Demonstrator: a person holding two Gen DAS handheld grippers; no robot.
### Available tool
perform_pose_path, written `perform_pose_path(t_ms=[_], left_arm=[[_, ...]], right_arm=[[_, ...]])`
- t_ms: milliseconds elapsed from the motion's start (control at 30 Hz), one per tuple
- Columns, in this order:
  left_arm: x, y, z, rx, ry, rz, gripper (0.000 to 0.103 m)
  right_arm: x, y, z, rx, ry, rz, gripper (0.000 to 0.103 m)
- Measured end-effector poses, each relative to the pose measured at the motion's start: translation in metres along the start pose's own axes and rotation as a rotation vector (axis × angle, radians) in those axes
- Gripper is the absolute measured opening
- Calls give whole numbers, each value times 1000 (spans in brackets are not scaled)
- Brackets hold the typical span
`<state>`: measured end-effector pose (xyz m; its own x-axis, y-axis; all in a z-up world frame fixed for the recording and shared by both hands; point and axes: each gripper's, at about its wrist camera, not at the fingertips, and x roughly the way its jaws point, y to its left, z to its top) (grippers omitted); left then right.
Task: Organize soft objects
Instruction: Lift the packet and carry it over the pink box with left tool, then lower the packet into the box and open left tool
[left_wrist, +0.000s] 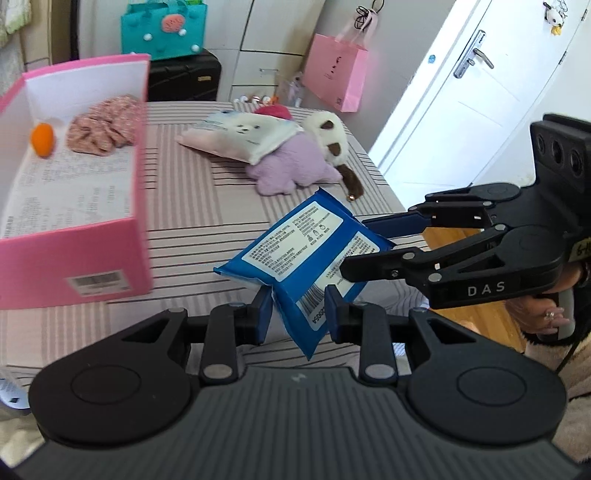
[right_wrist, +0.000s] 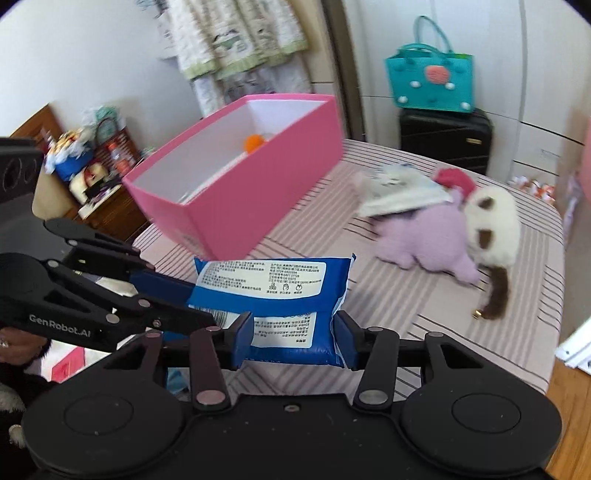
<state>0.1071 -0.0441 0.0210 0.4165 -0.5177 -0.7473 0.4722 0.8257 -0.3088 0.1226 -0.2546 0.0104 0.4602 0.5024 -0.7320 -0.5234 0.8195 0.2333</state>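
A blue wipes pack (left_wrist: 303, 243) hangs above the striped bed (left_wrist: 192, 206), label side showing. My left gripper (left_wrist: 299, 314) is shut on its lower corner. My right gripper (left_wrist: 354, 245) comes in from the right and clamps the pack's other edge. In the right wrist view the blue wipes pack (right_wrist: 280, 295) fills the gap between the pads of the right gripper (right_wrist: 294, 339), with the left gripper (right_wrist: 201, 302) on its left end. An open pink box (left_wrist: 74, 258) holds an orange ball (left_wrist: 42, 139) and a pink floral cloth (left_wrist: 105, 127).
Farther back on the bed lie a purple plush (left_wrist: 291, 162), a white bear-face pouch (left_wrist: 243, 138) and a white-and-brown plush (left_wrist: 328, 136). Behind the bed are a black suitcase (left_wrist: 184, 79), a teal bag (left_wrist: 164, 31) and a pink paper bag (left_wrist: 336, 75). A white door (left_wrist: 472, 92) is at the right.
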Motion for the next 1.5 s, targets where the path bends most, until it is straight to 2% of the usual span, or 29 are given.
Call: perform_pose_path(t_ms=[167, 400, 667, 833, 933, 1100, 1333, 1400, 1500], left_arm=[[-13, 12, -7, -9, 17, 51, 28], [-36, 19, -14, -30, 20, 29, 28], [-75, 27, -11, -3, -80, 55, 28], [-87, 54, -4, -79, -162, 32, 28], [-88, 69, 5, -107, -194, 83, 28], [-88, 89, 31, -106, -228, 151, 28], [-73, 129, 69, -132, -316, 301, 28], [-62, 145, 81, -158, -309, 322, 28], [-44, 165, 97, -185, -259, 333, 28]], right_arm=[[0, 22, 11, -65, 11, 43, 54], [-10, 50, 23, -138, -7, 48, 54], [-17, 71, 49, -232, -64, 67, 54], [-6, 59, 73, -188, -139, 151, 47], [11, 52, 94, -175, -138, 192, 39], [35, 52, 123, -208, -141, 183, 32], [86, 49, 175, -204, -144, 164, 31], [107, 47, 187, -193, -117, 146, 31], [133, 45, 198, -190, -75, 111, 31]])
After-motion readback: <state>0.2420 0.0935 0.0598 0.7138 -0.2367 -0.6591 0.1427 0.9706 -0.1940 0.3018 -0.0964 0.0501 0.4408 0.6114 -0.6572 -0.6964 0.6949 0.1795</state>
